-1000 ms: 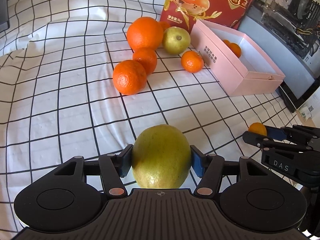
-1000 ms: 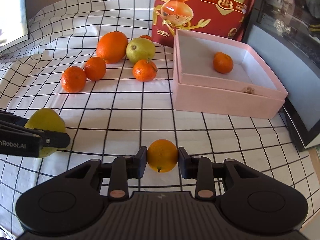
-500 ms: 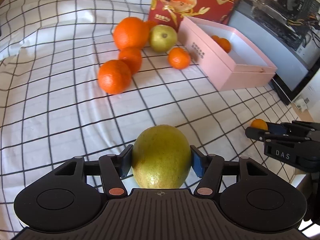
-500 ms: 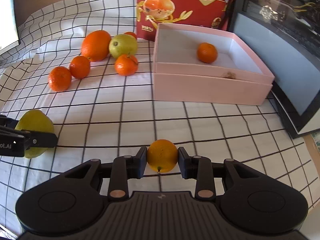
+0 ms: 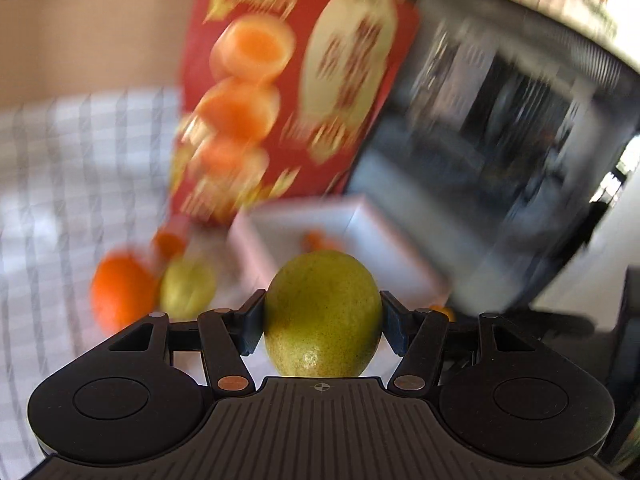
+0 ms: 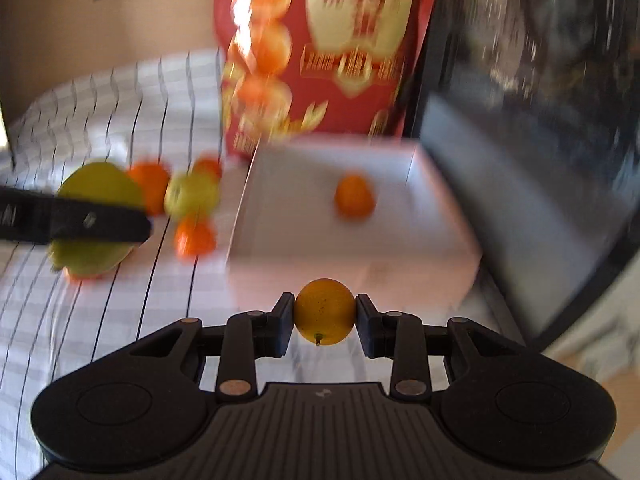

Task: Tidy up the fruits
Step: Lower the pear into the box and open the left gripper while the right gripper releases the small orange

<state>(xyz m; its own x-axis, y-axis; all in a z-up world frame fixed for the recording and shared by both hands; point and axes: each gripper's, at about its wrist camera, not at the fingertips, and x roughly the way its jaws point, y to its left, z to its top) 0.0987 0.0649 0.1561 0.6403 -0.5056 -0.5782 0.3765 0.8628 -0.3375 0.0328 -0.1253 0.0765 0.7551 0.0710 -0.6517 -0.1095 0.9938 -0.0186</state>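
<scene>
The left gripper (image 5: 322, 316) pinches a green pear (image 5: 322, 314); the right gripper (image 6: 325, 314) clamps a small orange (image 6: 325, 311). Mid-frame, blurred, sits what looks like a pink box (image 6: 432, 240).

A white tablecloth with a black grid (image 6: 120, 320) is spread before a tan wall (image 5: 92, 36), with a dark glass-fronted case (image 6: 540, 120) seen blurred at right in daylight.

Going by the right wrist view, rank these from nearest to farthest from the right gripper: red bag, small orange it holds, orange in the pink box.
1. Small orange, clamped in the right gripper.
2. Orange in the pink box, ahead, on its floor.
3. Red bag, behind the box.
</scene>
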